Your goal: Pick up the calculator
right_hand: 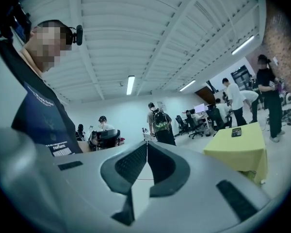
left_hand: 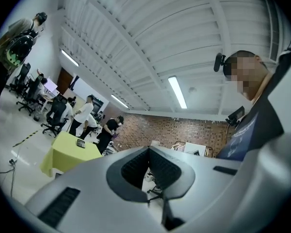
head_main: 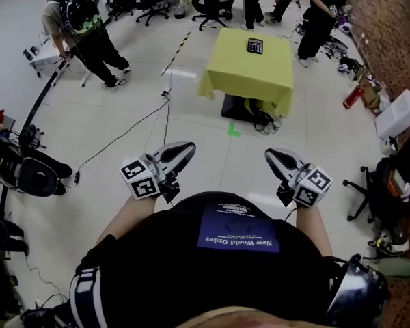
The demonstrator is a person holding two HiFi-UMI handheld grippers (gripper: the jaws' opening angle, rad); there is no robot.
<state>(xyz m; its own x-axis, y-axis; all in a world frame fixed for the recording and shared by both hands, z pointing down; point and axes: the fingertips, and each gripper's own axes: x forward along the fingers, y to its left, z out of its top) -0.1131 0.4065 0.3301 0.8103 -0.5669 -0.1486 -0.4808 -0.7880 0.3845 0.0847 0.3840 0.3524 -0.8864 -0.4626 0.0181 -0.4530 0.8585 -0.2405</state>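
Note:
A dark calculator (head_main: 255, 45) lies near the far edge of a small table with a yellow cloth (head_main: 240, 77), well ahead of me across the floor. My left gripper (head_main: 189, 147) and right gripper (head_main: 269, 155) are held close to my body, far short of the table. Both are shut with nothing between the jaws. In the left gripper view the jaw tips of the left gripper (left_hand: 149, 148) meet, and the calculator (left_hand: 80, 143) is small at the left on the table (left_hand: 65, 157). In the right gripper view the right gripper (right_hand: 147, 143) is shut too, with the calculator (right_hand: 236, 132) at the far right.
A cable (head_main: 123, 135) trails over the white floor toward the table, and a green tape mark (head_main: 233, 130) lies in front of it. Bags and bottles (head_main: 263, 118) sit under the table. People stand behind it and at the far left (head_main: 82, 26). Office chairs and clutter line the right side (head_main: 389, 176).

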